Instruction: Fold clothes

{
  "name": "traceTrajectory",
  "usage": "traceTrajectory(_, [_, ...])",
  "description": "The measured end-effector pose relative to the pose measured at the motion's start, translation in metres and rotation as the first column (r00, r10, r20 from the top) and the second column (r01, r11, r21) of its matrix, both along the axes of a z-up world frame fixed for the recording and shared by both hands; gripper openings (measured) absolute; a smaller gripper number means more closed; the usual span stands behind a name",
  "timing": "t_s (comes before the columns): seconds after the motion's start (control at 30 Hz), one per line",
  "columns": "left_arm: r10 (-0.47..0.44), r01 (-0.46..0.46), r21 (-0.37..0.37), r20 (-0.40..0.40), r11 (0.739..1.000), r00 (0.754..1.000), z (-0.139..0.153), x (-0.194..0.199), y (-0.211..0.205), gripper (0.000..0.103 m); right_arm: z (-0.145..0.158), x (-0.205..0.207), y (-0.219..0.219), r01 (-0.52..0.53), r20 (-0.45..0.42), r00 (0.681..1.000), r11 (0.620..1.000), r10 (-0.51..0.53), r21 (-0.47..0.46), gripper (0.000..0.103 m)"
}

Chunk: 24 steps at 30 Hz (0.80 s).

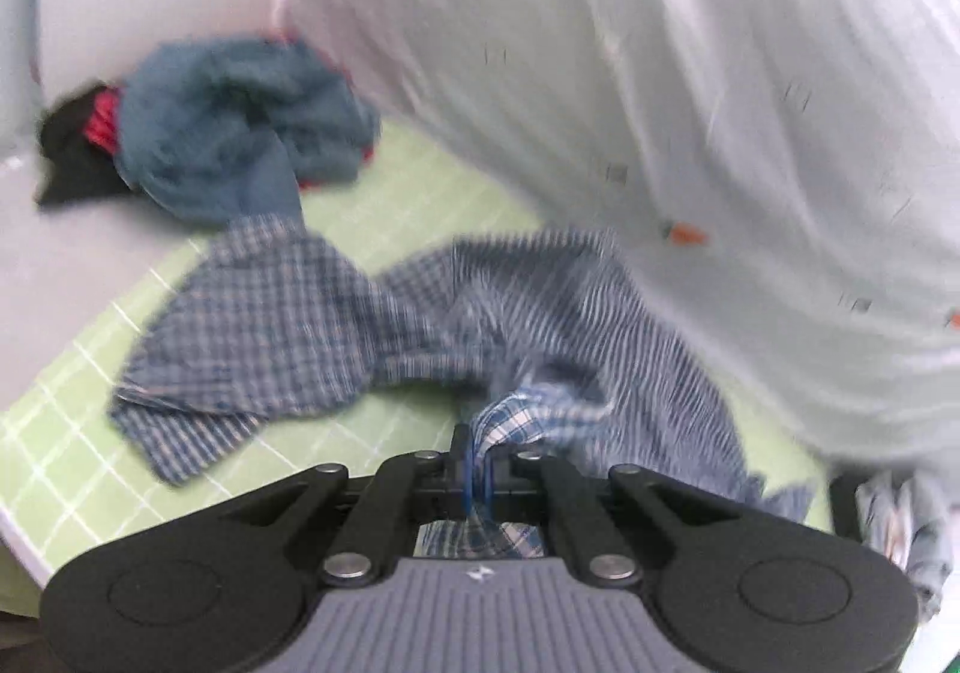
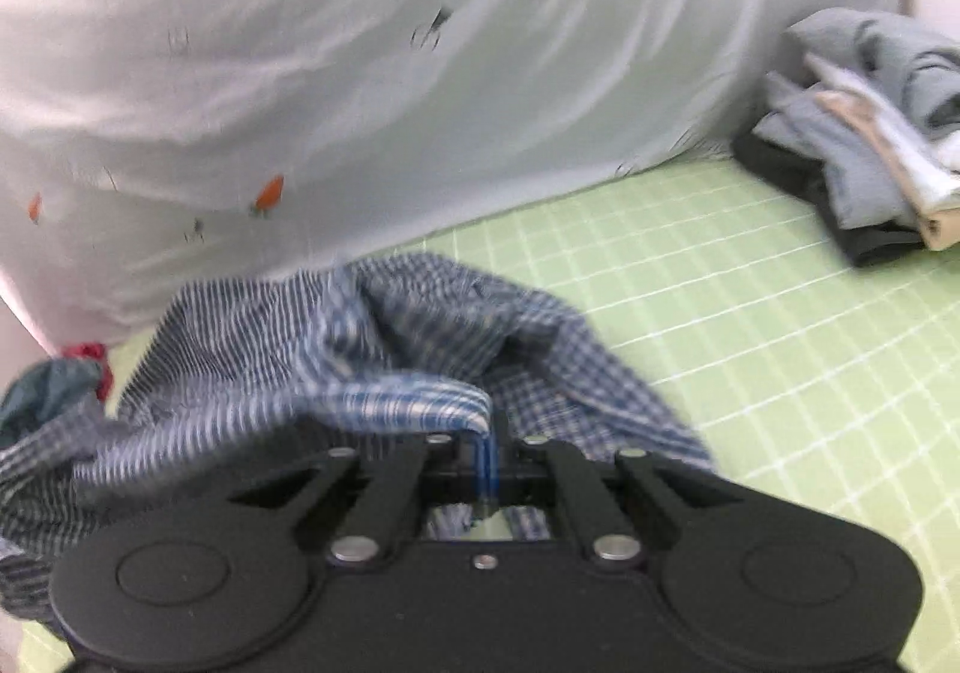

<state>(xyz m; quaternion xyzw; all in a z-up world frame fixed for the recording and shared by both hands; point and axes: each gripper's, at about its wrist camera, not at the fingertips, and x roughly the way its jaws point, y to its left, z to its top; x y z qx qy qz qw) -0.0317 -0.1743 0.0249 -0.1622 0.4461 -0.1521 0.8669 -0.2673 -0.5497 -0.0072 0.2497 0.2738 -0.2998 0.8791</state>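
Presently: left claw (image 1: 479,472), clamped on a hem of the checked garment (image 1: 288,325); right claw (image 2: 486,463), clamped on another edge of it. Likely purpose: two held edges let the cloth be spread or doubled over. Garment bunched and partly lifted, the rest trailing on the green gridded mat (image 2: 750,325). Beyond: blue crumpled cloth (image 1: 240,132) over red and black pieces; grey stacked clothes (image 2: 870,132); white carrot-print bedding (image 1: 660,72). Writing: none legible; small emblem on left claw body, unreadable.
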Motion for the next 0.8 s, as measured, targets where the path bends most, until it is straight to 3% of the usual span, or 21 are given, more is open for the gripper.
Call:
traceTrajectory(0.13, [0.075, -0.077, 0.04, 0.052, 0.996, 0.996, 0.016, -0.024, 0.02, 0.003, 0.015, -0.027, 0.013, -0.024, -0.013, 1.0, 0.999, 0.024, -0.038, 0.002])
traceTrajectory(0.23, [0.135, -0.135, 0.1, 0.006, 0.986, 0.991, -0.001, -0.03, 0.034, 0.003, 0.0, -0.038, 0.025, -0.036, -0.042, 0.998, 0.999, 0.038, 0.033, 0.002])
traceTrajectory(0.33, [0.193, -0.175, 0.215, -0.065, 0.961, 0.979, -0.031, -0.032, 0.042, 0.008, -0.023, -0.047, 0.038, -0.04, -0.071, 0.996, 0.991, 0.049, 0.126, 0.002])
traceTrajectory(0.43, [0.168, -0.134, 0.349, -0.067, 0.928, 0.984, -0.051, -0.039, 0.036, 0.021, -0.047, -0.055, 0.05, -0.04, -0.099, 0.993, 0.975, 0.063, 0.219, 0.004])
traceTrajectory(0.5, [0.095, -0.07, 0.36, -0.054, 0.93, 0.994, -0.057, -0.046, 0.025, 0.044, -0.051, -0.055, 0.062, -0.062, -0.135, 0.987, 0.976, 0.092, 0.208, 0.014])
traceTrajectory(0.53, [0.068, -0.048, 0.355, -0.045, 0.934, 0.997, -0.058, -0.05, 0.02, 0.051, -0.051, -0.054, 0.067, -0.061, -0.148, 0.985, 0.979, 0.09, 0.193, 0.026])
traceTrajectory(0.57, [0.062, -0.048, 0.338, -0.031, 0.94, 0.998, -0.059, -0.054, 0.015, 0.065, -0.051, -0.052, 0.072, -0.059, -0.161, 0.983, 0.982, 0.088, 0.179, 0.042])
traceTrajectory(0.6, [0.048, -0.039, 0.322, -0.019, 0.946, 0.999, -0.06, -0.059, 0.009, 0.076, -0.051, -0.052, 0.073, -0.043, -0.159, 0.985, 0.983, 0.072, 0.18, 0.049])
traceTrajectory(0.7, [-0.101, 0.109, 0.308, -0.044, 0.945, 0.994, -0.071, -0.071, -0.022, 0.081, -0.055, -0.048, 0.074, 0.005, -0.17, 0.985, 0.984, 0.026, 0.18, 0.065])
traceTrajectory(0.73, [-0.172, 0.184, 0.314, -0.064, 0.931, 0.983, -0.077, -0.075, -0.037, 0.081, -0.058, -0.046, 0.074, 0.023, -0.191, 0.982, 0.987, 0.008, 0.159, 0.076])
traceTrajectory(0.8, [-0.3, 0.318, 0.325, -0.104, 0.891, 0.948, -0.09, -0.085, -0.063, 0.081, -0.061, -0.045, 0.075, 0.055, -0.229, 0.973, 0.992, -0.027, 0.114, 0.082])
